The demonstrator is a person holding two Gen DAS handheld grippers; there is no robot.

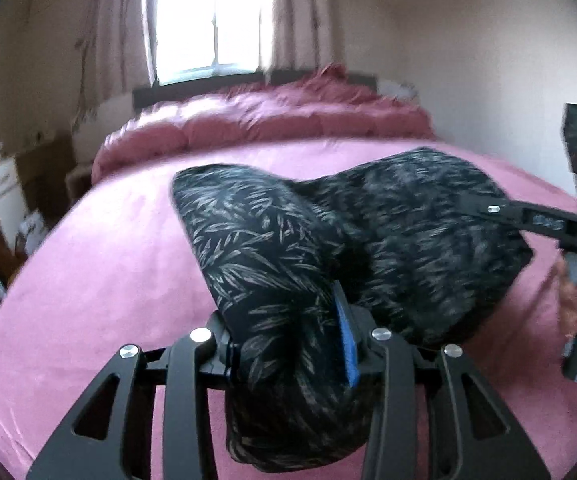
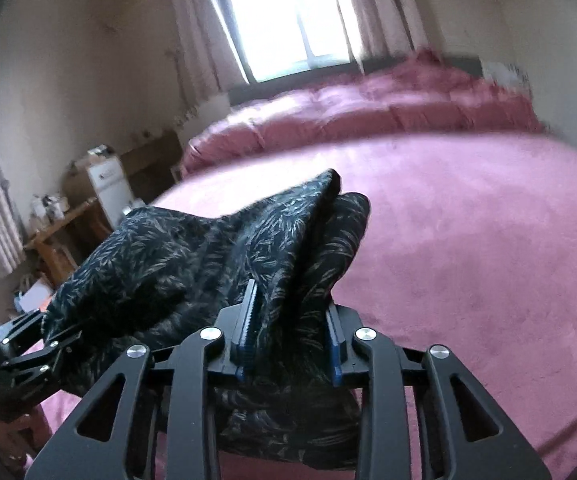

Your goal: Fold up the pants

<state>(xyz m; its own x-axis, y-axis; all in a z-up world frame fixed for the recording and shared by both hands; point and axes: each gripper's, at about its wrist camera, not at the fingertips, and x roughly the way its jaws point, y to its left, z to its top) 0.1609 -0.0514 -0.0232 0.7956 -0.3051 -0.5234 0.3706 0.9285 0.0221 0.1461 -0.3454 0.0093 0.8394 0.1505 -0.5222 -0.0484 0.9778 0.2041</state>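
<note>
The pants [image 1: 408, 216] are dark fabric with a pale leaf print, held above a pink bed [image 1: 108, 264]. My left gripper [image 1: 288, 344] is shut on a bunched fold of the pants close to the camera. My right gripper [image 2: 290, 328] is shut on another bunched part of the pants [image 2: 176, 248], which stretch away to the left. In the left wrist view the right gripper [image 1: 488, 208] reaches in from the right edge into the cloth, with a hand on its handle. In the right wrist view the left gripper [image 2: 48, 344] shows at the lower left, under the cloth.
A rolled pink duvet [image 1: 272, 120] lies across the far end of the bed under a bright window [image 1: 212, 16] with curtains. Boxes and a wooden shelf with clutter [image 2: 88, 204] stand beside the bed on the left. The pink bedspread [image 2: 468, 240] spreads to the right.
</note>
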